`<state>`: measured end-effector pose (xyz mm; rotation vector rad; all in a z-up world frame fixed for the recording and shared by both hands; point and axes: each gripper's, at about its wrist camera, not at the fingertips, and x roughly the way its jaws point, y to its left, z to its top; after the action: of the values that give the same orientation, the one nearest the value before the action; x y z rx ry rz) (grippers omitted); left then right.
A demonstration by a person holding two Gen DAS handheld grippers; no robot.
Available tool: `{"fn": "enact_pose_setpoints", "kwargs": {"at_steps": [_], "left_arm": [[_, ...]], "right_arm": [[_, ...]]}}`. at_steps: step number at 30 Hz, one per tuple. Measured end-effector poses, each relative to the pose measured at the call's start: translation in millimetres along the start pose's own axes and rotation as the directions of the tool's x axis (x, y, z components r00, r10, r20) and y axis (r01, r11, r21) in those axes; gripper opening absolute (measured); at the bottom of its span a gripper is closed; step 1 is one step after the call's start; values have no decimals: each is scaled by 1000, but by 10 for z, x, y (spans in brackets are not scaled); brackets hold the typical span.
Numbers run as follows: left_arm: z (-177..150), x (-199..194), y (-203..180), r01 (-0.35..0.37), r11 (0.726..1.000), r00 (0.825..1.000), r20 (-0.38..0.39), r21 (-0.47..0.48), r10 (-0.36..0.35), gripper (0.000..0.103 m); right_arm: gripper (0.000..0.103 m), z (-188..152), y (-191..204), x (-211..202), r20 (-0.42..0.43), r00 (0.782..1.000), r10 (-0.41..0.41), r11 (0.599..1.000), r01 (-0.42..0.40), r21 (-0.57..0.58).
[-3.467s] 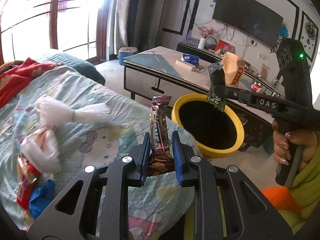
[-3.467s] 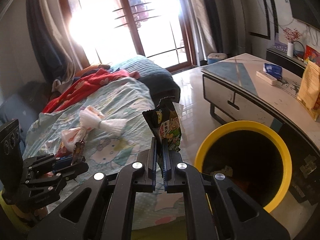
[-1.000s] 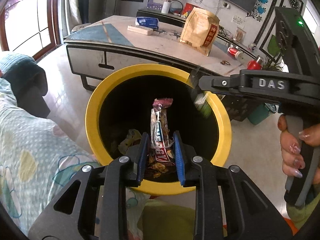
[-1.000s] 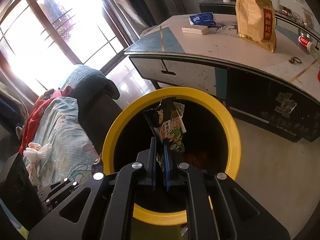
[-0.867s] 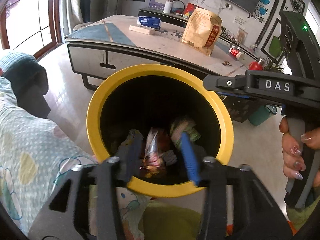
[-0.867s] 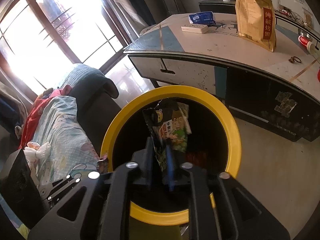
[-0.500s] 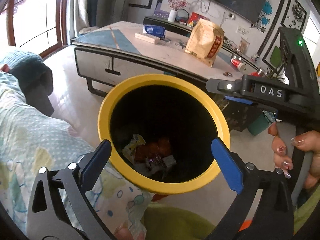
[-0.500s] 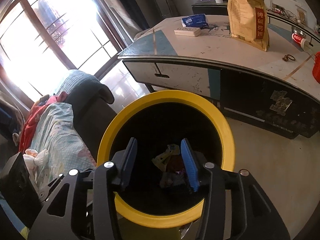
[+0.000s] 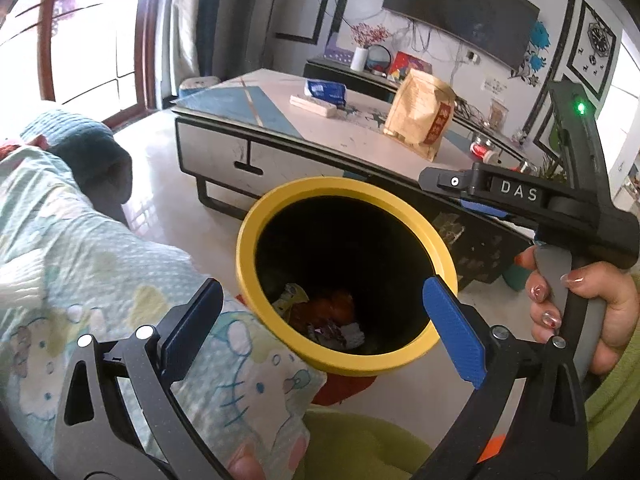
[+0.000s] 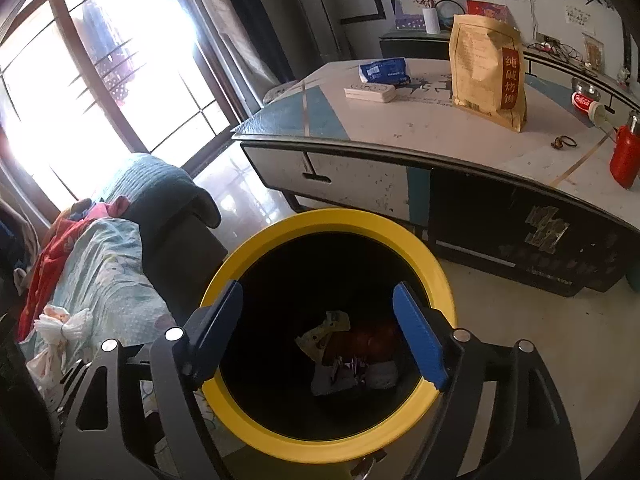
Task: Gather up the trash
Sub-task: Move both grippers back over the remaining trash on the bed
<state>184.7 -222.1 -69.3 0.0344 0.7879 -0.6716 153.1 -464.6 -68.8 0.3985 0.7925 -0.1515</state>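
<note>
The yellow-rimmed bin (image 9: 249, 248) (image 10: 439, 276) stands on the floor between the bed and the coffee table. Several wrappers (image 9: 320, 318) (image 10: 348, 354) lie at its dark bottom. My left gripper (image 9: 320, 302) hangs wide open over the bin's near rim, with nothing between its blue pads. My right gripper (image 10: 318, 298) is over the bin mouth, jaws opening and empty; in the left wrist view its fingers (image 9: 444, 180) reach in from the right, held by a hand (image 9: 600, 312). A white knotted bag (image 10: 60, 326) lies on the bed.
A low coffee table (image 10: 420, 136) behind the bin carries a brown paper bag (image 10: 486, 72), a tissue pack, a power strip and a red bottle (image 10: 624, 160). The bed with a patterned sheet (image 9: 80, 264) fills the left. Tiled floor runs toward the window.
Both grippers have opened and their snack wrappers have dropped into the bin. The left gripper has drawn back and up, so the bin looks smaller and farther right.
</note>
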Motion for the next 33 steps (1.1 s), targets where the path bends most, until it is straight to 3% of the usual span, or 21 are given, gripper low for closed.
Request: {"fn": "enact_pose_setpoints", "kwargs": {"at_steps": [16,33], "left_arm": [[-78,-645,337,-150,986,976,147,-70,159,92],[-249,-1150,663,-248,960,939,211,-133,272,92]], "right_arm": [[79,-48,364,-270,97,995,30,997,-23,-78],[86,-216,852,-464,140,986,87,979,-59,-195]]}}
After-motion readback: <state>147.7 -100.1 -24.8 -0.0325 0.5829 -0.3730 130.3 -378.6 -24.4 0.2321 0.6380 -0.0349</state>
